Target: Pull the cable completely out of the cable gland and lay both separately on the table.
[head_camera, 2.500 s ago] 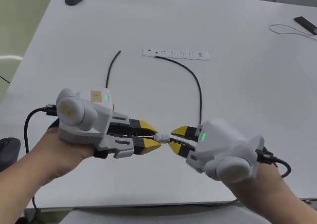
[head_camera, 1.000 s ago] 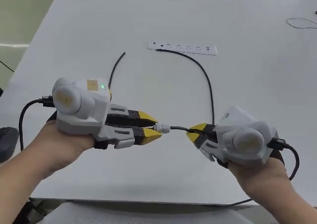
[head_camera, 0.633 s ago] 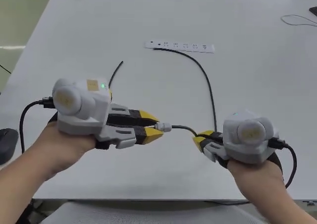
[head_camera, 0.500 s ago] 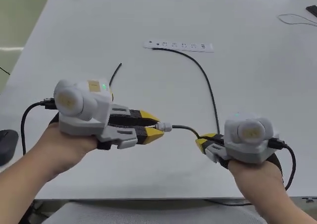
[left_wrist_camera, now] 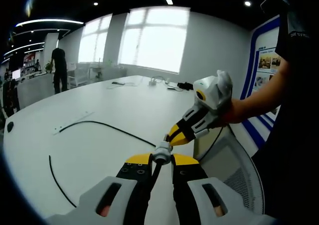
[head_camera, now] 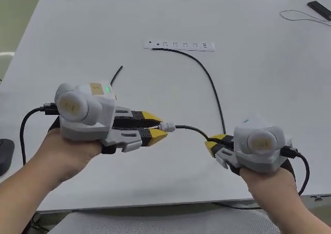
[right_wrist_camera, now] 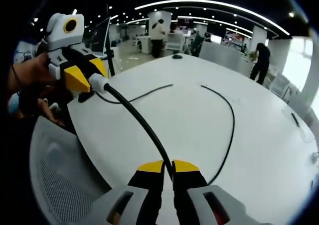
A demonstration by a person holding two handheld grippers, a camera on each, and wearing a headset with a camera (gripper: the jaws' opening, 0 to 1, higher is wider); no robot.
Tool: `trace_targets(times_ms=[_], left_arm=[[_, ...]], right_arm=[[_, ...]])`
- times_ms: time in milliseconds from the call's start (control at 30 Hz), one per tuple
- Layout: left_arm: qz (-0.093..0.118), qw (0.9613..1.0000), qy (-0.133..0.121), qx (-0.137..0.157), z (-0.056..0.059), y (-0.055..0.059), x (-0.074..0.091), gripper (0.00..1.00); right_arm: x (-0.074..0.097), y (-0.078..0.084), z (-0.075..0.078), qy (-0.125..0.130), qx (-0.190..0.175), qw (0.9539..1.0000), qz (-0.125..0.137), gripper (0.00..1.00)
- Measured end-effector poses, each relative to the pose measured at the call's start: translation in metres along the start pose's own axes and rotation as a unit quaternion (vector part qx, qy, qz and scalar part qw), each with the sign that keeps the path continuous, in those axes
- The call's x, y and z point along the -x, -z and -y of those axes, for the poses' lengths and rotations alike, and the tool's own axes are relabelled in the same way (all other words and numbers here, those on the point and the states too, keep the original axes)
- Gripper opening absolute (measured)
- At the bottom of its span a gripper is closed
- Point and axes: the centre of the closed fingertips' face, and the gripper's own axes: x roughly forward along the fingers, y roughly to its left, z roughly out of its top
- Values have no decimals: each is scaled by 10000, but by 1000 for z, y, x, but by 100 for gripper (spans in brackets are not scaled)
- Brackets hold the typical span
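The cable gland (head_camera: 166, 126) is held clamped between the jaws of the left claw (head_camera: 158, 128), lifted off the surface (head_camera: 258, 63) near its front edge, with its free mouth turned towards the right claw (head_camera: 212, 142). The black cable (head_camera: 209, 84) is seen leaving that mouth and crossing a short open stretch of air to the right claw, whose jaws are pinched together on it a little way from the gland and slightly lower. Beyond that grip the cable is laid in a long curve across the surface, away from the gland, ending beside a white power strip (head_camera: 179, 45). On the other side of the gland, a shorter tail of cable is seen trailing behind the left claw onto the surface, so the cable is judged to be threaded through and not yet out. In the right gripper view the stretch between the gland (right_wrist_camera: 98, 81) and the right claw (right_wrist_camera: 168, 165) is shown nearly straight, rising from the jaws to the gland held by the left claw (right_wrist_camera: 82, 78). The gland's long axis is judged to lie along this stretch, so the pull is best made straight away from the gland, in line with its bore, while the gland is kept fixed. The right claw is placed on the side of the gland's free mouth and is the one suited to draw; the whole tail behind the gland has to be passed through before the two parts can be set down apart
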Motion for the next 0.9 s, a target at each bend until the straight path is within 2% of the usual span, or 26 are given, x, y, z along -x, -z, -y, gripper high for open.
trace_targets(times_ms=[133,167,200,267,367,533,900], left_arm=[[-12,10000,53,-17,2,-1,1,15],[-30,10000,65,8,1,0,1,15],[-55,10000,59,29,1,1,2,15],[-67,10000,54,45,-1,3,2,15],[-64,9999,80,44,-1,4,3,15],[-76,9999,120,50,-1,4,4,15],[-116,9998,145,93,0,6,3,15]], right_arm=[[10,-11,-2,59,60,9999,130,10],[14,-20,-7,55,216,9995,209,12],[17,-29,-12,70,647,9976,255,14],[20,-38,-21,58,1160,9929,248,15],[22,-58,-37,44,1623,9863,300,15],[15,-70,-55,21,2225,9747,214,12],[8,-81,-73,-56,2647,9639,271,6]])
